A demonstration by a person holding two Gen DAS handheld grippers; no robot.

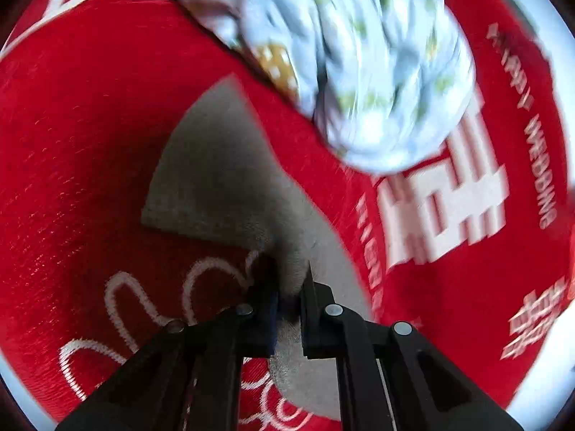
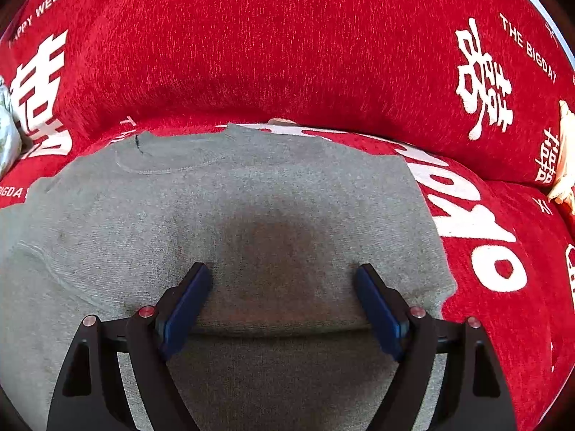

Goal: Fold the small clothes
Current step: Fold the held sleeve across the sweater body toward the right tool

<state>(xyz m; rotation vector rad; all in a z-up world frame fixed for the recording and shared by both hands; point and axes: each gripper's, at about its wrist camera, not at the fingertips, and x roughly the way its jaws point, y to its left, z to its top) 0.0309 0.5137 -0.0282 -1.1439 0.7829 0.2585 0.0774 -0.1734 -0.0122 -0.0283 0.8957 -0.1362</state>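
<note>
We see a small grey sweater (image 2: 230,215) spread flat on a red cover (image 2: 287,54) printed with white characters and words such as "HAPPY WEDDING" and "THE BIGDAY". In the right wrist view the sweater fills the near and middle ground, its round neckline at the far edge and its right side edge running down beside large white lettering on the cover. Our right gripper (image 2: 284,280) sits low over the near part of the sweater with its jaws spread wide; the blue pads (image 2: 187,305) stand well apart and nothing lies clamped between them, though the tips look close to or resting on the grey cloth, and we cannot tell which. In the left wrist view, which is blurred, our left gripper (image 1: 289,287) has its jaws drawn almost together on a fold of the same grey sweater (image 1: 222,186), a wedge of grey cloth rising away from the fingertips over the red cover (image 1: 79,151). Beyond it, on the far side, a bundle of pale blue cloth (image 1: 377,72) with small green marks lies crumpled on the cover, with a patch of brownish fabric (image 1: 276,61) at its left edge. White looping embroidery shows on the cover near the left gripper's left finger. At the far right of the right wrist view a cream-coloured cloth (image 2: 566,158) sits at the frame edge.
</note>
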